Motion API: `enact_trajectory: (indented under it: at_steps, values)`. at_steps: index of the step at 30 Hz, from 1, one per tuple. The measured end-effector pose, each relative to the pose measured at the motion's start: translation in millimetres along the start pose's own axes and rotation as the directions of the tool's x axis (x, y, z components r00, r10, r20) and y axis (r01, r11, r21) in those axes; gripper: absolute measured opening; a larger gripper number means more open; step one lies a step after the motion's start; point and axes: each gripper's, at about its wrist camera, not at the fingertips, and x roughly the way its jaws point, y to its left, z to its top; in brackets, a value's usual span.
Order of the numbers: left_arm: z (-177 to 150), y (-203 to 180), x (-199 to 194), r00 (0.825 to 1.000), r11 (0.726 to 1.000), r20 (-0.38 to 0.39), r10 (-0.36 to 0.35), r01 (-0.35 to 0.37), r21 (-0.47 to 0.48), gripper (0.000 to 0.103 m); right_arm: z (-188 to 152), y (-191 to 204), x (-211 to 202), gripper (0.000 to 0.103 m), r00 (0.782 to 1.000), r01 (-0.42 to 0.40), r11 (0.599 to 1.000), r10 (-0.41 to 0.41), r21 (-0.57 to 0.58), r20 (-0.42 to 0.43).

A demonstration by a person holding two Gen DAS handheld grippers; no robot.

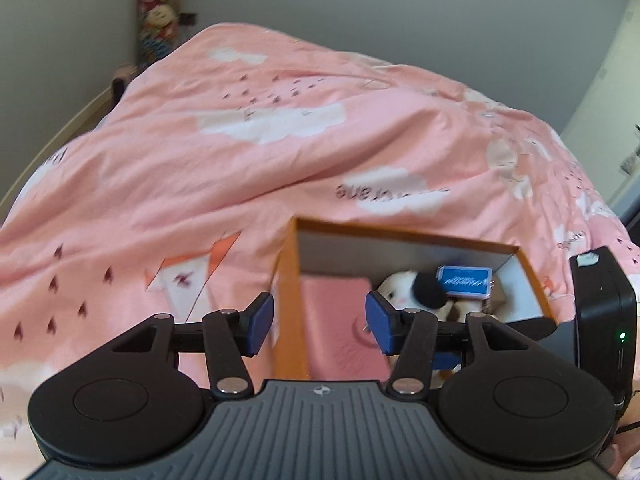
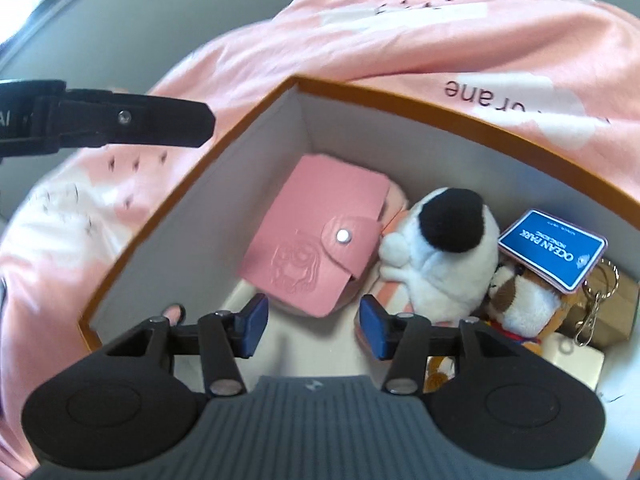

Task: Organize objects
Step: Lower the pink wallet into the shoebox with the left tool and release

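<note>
I have a bed spread with a pink duvet (image 1: pixel 248 160) printed with white clouds and small dark birds; it fills most of the left wrist view and lies rumpled around everything else. Sitting on it is an open cardboard box (image 2: pixel 168 216) with orange outer walls and a white inside, its near corner toward my left gripper.

Inside the box, the biggest item is a white plush toy (image 2: pixel 436 264) with a black patch on top, lying roughly in the middle. To its left, flat on the box floor and just touching the plush, is a pink snap-button wallet (image 2: pixel 304 236) with an embossed figure on its cover. To the right of the white plush is a smaller brown-and-white plush (image 2: pixel 520 300), and resting on that, tilted, is a blue card (image 2: pixel 554 250) reading OCEAN PARK. A metal keyring (image 2: pixel 596 304) hangs at the far right, beside a brown packet I can't make out properly.

My right gripper (image 2: pixel 314 326) hangs over the box interior with its blue-padded fingers (image 2: pixel 252 328) apart and nothing between them; the wallet lies just beyond the tips. My left gripper (image 1: pixel 320 326) sits above the box's near left wall, fingers (image 1: pixel 260 322) likewise spread and empty; in the right wrist view it appears as a dark bar at upper left.
</note>
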Motion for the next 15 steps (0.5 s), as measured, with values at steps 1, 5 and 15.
enact_trajectory:
  at_steps: [1, 5, 15]
  values:
    - [-5, 3, 1, 1.0, 1.0, -0.002, 0.005, -0.005, -0.017, 0.06, 1, 2, 3, 0.053, 1.0, 0.011, 1.0, -0.011, -0.016, -0.017]
    - [-24, 15, -4, 1.0, 0.995, 0.024, 0.019, -0.017, -0.094, 0.06, 10, 8, 15, 0.046, 0.997, 0.034, 0.999, -0.035, -0.018, -0.074]
    - [-59, 11, -22, 0.992, 0.99, 0.104, 0.072, -0.058, -0.132, 0.06, 23, 5, 19, 0.036, 0.997, 0.075, 0.996, -0.075, 0.053, -0.003]
